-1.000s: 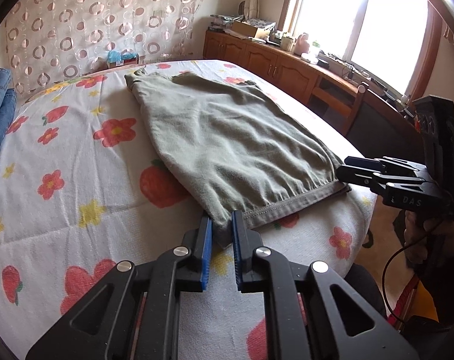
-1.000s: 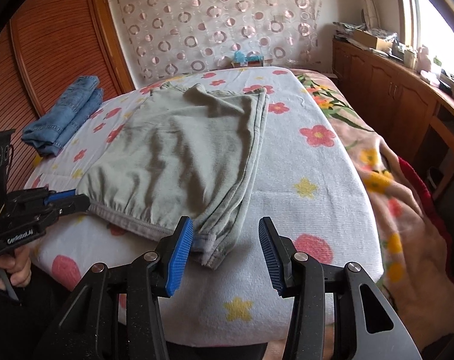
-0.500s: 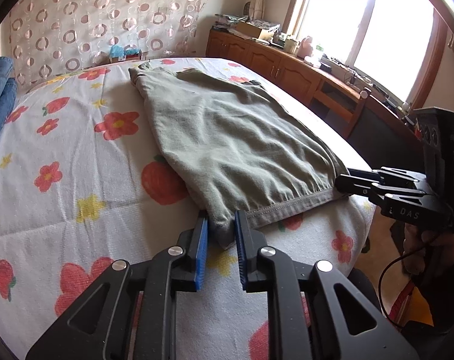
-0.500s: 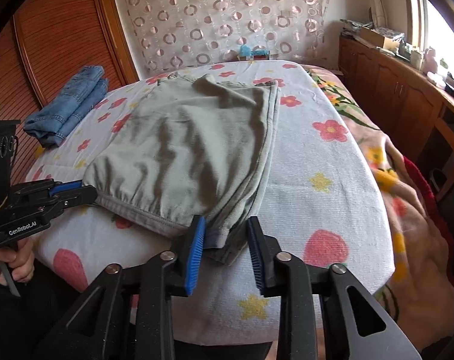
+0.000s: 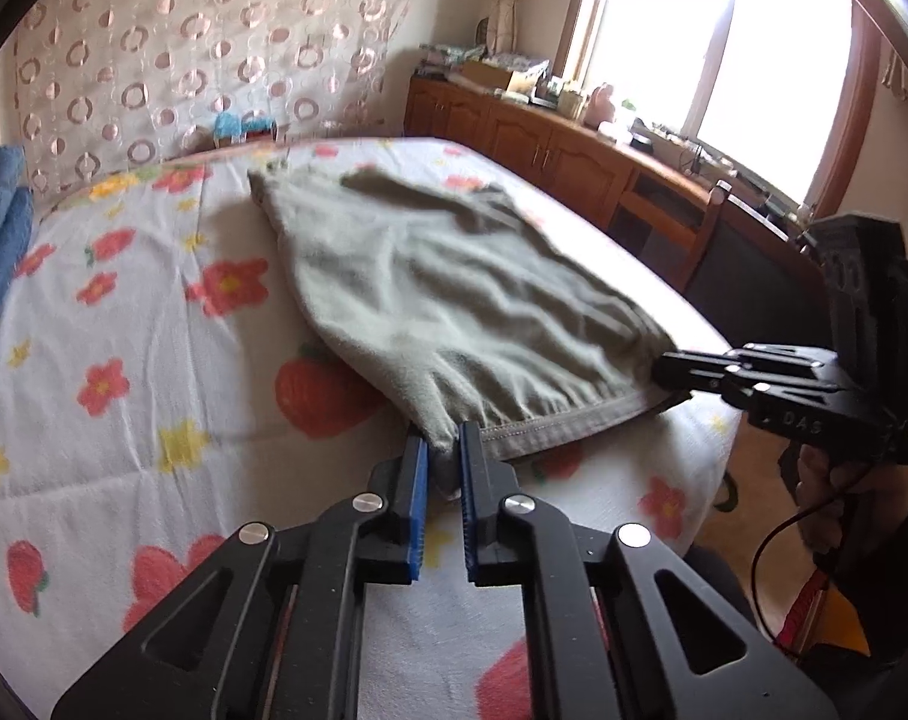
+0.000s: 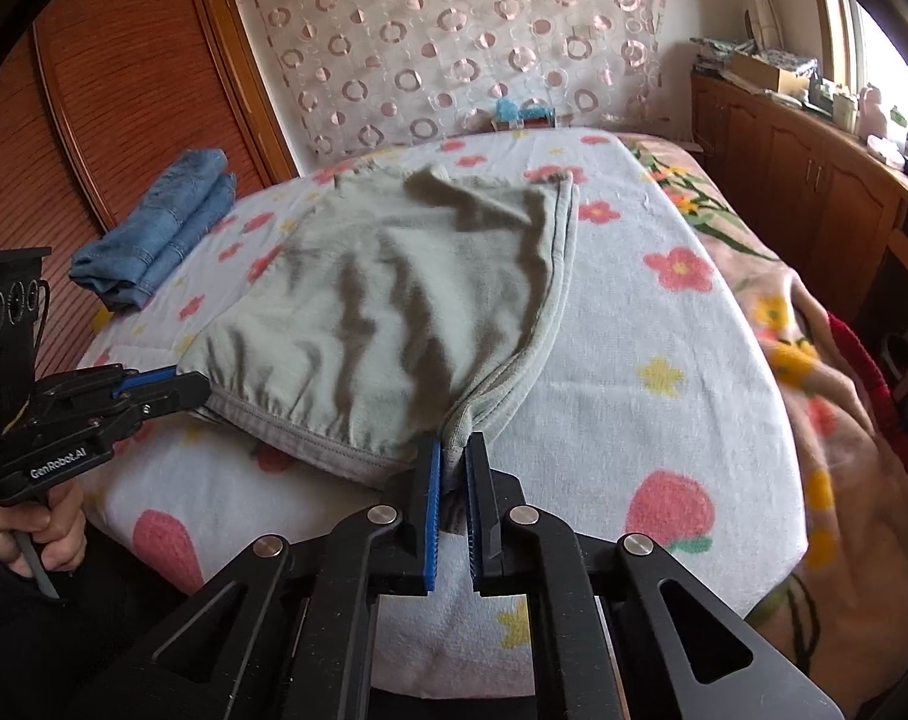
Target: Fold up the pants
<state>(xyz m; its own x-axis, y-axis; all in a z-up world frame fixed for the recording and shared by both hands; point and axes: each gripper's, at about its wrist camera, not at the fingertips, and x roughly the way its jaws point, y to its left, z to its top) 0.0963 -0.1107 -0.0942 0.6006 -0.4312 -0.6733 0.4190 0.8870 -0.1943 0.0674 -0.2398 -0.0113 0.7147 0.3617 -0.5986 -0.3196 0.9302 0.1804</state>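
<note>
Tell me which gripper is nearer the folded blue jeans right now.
Left. The left gripper pinches the waistband corner of the green pants on the side where the folded blue jeans lie; the right gripper clamps the opposite corner, farther away.

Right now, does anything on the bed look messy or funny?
Nothing is spilled or broken. The grey-green pants look rumpled, with wavy creases, because the left claw and the right claw each pinch a near corner of the waistband. The folded jeans sit tidy.
</note>
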